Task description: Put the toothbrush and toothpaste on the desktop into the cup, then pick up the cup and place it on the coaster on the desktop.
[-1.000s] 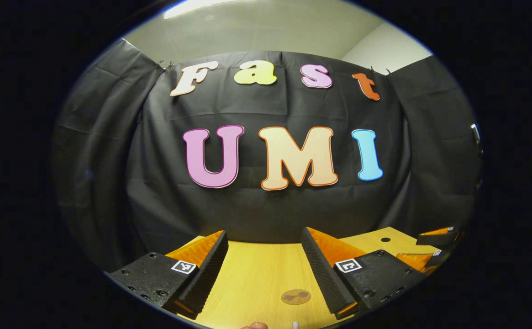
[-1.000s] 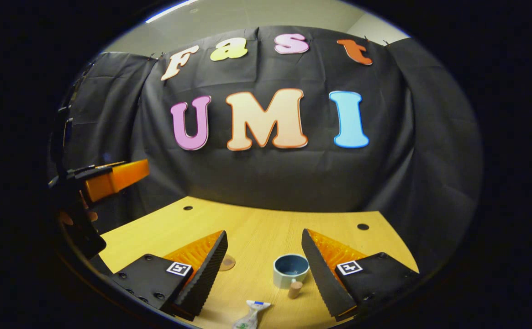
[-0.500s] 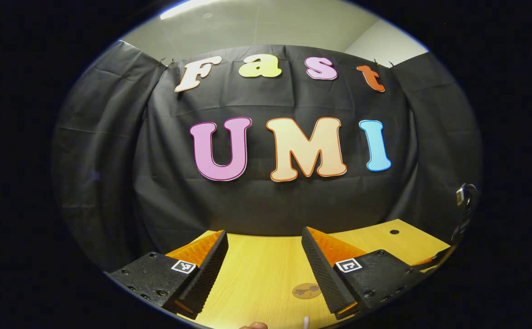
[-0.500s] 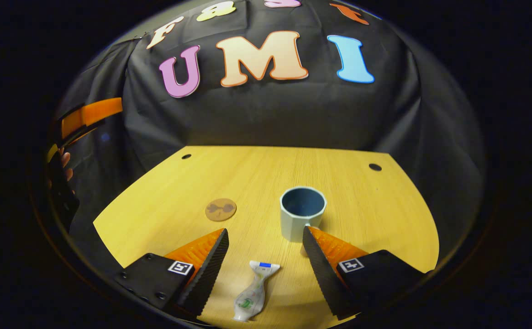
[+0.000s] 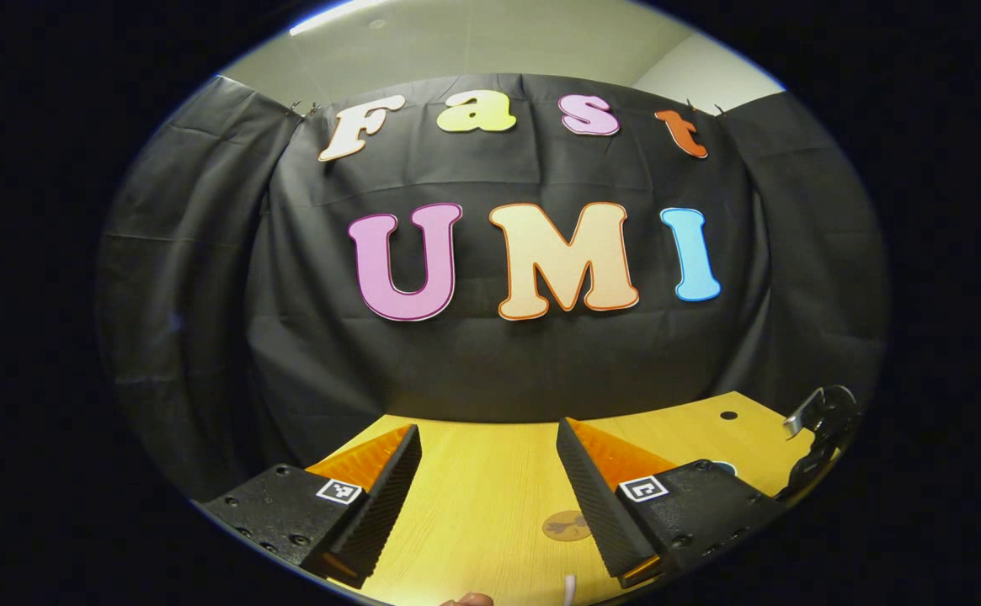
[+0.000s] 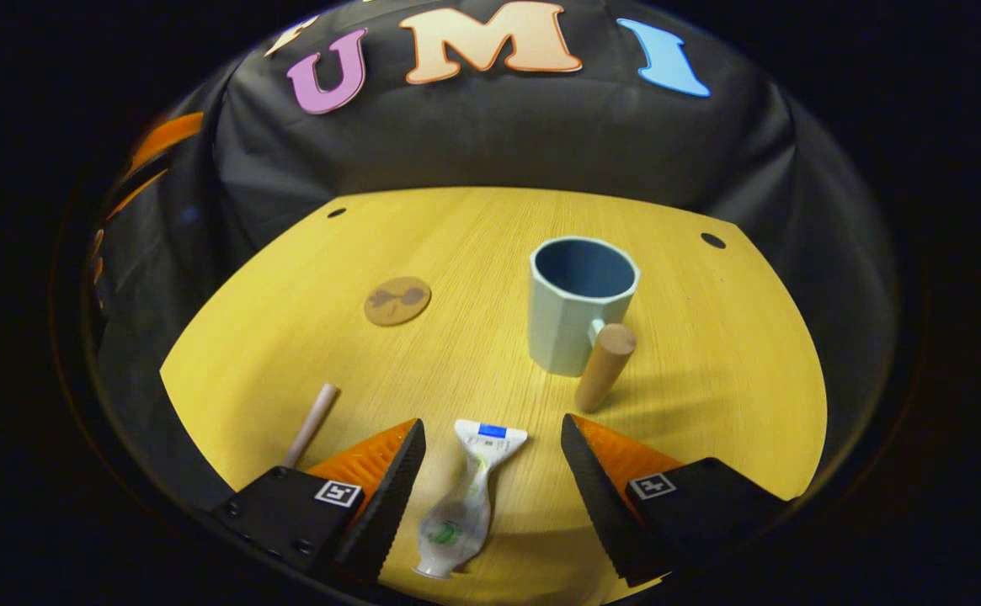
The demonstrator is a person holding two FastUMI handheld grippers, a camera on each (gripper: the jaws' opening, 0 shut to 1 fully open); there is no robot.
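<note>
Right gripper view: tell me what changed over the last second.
The right claw tipped down toward the desktop and now straddles the toothpaste, open; the toothbrush handle came into sight. Nothing was grasped. Cup, coaster and toothpaste lie as before.

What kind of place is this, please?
Probably a recording booth, not a real bathroom: black cloth hangs behind a bare wooden desk holding a cup, toothpaste and coaster.
</note>
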